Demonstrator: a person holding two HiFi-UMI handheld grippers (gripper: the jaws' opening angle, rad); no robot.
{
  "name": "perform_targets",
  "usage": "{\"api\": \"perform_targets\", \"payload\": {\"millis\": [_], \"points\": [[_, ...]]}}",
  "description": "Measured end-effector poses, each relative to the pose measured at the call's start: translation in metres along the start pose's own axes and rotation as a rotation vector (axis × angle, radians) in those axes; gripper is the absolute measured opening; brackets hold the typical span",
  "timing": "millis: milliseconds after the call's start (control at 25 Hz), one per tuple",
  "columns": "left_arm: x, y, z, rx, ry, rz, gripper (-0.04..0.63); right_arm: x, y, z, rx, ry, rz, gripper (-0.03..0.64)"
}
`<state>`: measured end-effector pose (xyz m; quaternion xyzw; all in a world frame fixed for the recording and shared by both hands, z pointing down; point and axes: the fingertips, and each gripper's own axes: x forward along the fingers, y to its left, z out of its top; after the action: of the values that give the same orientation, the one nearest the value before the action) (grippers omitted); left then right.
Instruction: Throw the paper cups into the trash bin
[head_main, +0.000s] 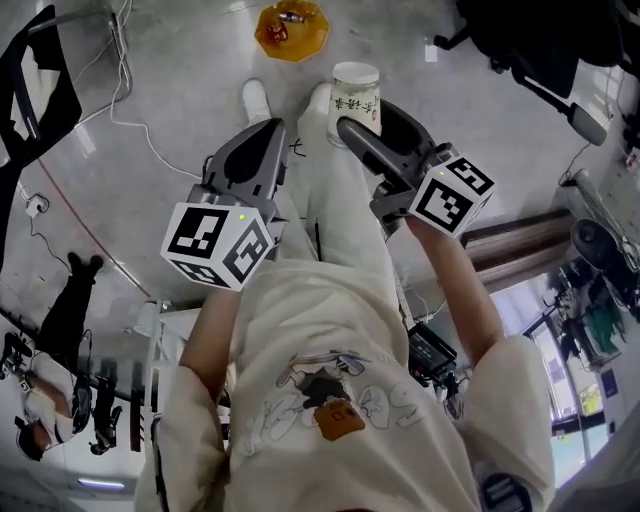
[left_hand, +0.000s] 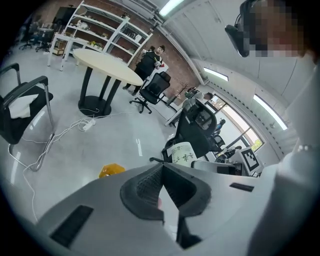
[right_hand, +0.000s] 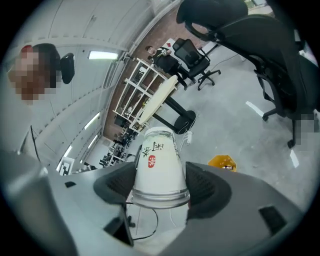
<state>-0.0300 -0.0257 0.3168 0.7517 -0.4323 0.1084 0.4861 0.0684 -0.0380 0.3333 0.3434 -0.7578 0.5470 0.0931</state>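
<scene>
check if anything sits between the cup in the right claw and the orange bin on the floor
Nothing visible does. The paper cup is clamped in the right claw, and only bare floor shows between it and the orange bin.

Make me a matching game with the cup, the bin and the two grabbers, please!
Things:
1. paper cup
2. trash bin
3. left gripper
4. right gripper

Descriptions:
A. orange, on the floor
B. shut, with nothing in it
C. white, held between two jaws
D. shut on the cup

Pairs: 1-C, 2-A, 3-B, 4-D
</scene>
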Motion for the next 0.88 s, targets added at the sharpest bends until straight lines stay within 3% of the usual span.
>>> {"api": "perform_targets", "payload": {"millis": [80, 280, 440, 680, 880], "points": [[0.028, 0.023, -0.017, -0.031, -0.007, 0.02, 0.005, 0.023, -0.035, -0.01, -0.011, 0.031, -0.003, 0.321], [0.097, 0.099, -0.049, -0.098, 0.024, 0.072, 0.006, 0.095, -0.104, -0.022, 0.089, 0.056, 0.023, 0.321], [0.125, 0.159, -0.079, -0.128, 0.05, 0.121, 0.006, 0.149, -0.144, -0.041, 0.081, 0.09, 0.003, 0.321], [0.177, 0.21, -0.121, -0.147, 0.078, 0.17, 0.005, 0.189, -0.199, -0.065, 0.067, 0.125, -0.013, 0.321], [0.217, 0.264, -0.136, -0.154, 0.043, 0.201, 0.006, 0.229, -0.233, -0.091, 0.037, 0.146, -0.046, 0.321]]}}
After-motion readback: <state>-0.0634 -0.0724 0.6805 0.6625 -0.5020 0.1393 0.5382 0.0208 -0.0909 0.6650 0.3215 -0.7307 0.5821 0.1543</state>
